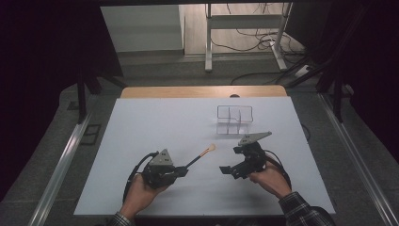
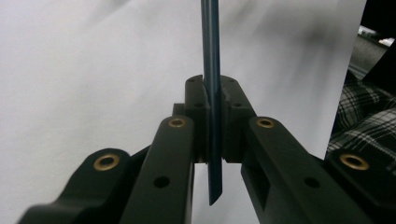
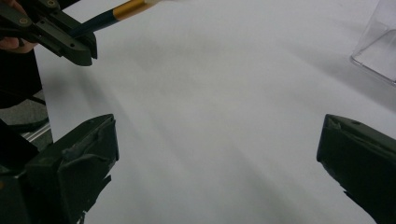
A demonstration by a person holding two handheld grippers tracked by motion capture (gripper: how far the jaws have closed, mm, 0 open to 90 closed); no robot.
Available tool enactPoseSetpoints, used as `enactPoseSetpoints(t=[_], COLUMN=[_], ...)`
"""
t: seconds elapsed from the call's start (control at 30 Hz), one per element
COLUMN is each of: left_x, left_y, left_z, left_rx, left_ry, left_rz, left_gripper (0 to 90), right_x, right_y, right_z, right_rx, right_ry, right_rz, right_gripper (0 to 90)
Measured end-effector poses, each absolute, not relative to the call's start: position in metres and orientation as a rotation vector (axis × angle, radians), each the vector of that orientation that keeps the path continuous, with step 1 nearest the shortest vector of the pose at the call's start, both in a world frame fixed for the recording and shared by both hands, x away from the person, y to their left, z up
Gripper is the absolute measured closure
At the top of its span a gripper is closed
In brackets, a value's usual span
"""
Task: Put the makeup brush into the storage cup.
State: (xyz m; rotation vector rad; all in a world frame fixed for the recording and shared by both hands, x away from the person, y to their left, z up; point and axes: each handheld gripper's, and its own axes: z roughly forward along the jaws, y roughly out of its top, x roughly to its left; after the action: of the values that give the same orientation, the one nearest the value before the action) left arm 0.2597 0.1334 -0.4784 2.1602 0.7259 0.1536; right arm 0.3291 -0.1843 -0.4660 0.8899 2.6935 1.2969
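Note:
My left gripper (image 1: pixel 185 170) is shut on the dark handle of a slim brush (image 1: pixel 200 157). The brush has a gold ferrule and a pale tip and points up and to the right over the white table (image 1: pixel 155 127). In the left gripper view the blue-black handle (image 2: pixel 212 70) runs straight up, clamped between the jaws of that gripper (image 2: pixel 213 93). My right gripper (image 1: pixel 230 160) stands open to the right of the brush tip, with nothing between its jaws. The right gripper view looks between its wide-spread jaws (image 3: pixel 219 140) at the left gripper (image 3: pixel 70 42) and the brush (image 3: pixel 116 11), top left.
A clear plastic organizer (image 1: pixel 234 118) with several compartments stands on the table behind the right gripper; its corner (image 3: pixel 378 46) appears in the right gripper view. A wooden edge (image 1: pixel 202 92) borders the table's far side. A plaid sleeve (image 2: pixel 364 116) is at the right.

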Motion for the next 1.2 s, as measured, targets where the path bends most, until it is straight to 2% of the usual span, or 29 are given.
enactPoseSetpoints(t=[0.7, 0.83, 0.97, 1.2], left_x=[0.256, 0.255, 0.254, 0.254], left_y=[0.124, 0.121, 0.119, 0.115], left_z=[-0.474, -0.474, -0.474, -0.475], left_rx=[2.051, 2.049, 2.045, 2.054], left_ry=[0.660, 0.638, 0.615, 0.592], left_rz=[0.127, 0.122, 0.121, 0.115], left_gripper=[84.3, 84.3, 84.3, 84.2], right_x=[0.319, 0.319, 0.319, 0.321], right_y=[-0.162, -0.159, -0.159, -0.159], right_z=[-0.447, -0.445, -0.442, -0.441], right_rx=[0.906, 0.914, 0.928, 0.948], right_ry=[2.684, 2.672, 2.670, 2.687], right_rz=[1.510, 1.566, 1.652, 1.743], right_gripper=[3.8, 12.6, 27.1, 46.5])
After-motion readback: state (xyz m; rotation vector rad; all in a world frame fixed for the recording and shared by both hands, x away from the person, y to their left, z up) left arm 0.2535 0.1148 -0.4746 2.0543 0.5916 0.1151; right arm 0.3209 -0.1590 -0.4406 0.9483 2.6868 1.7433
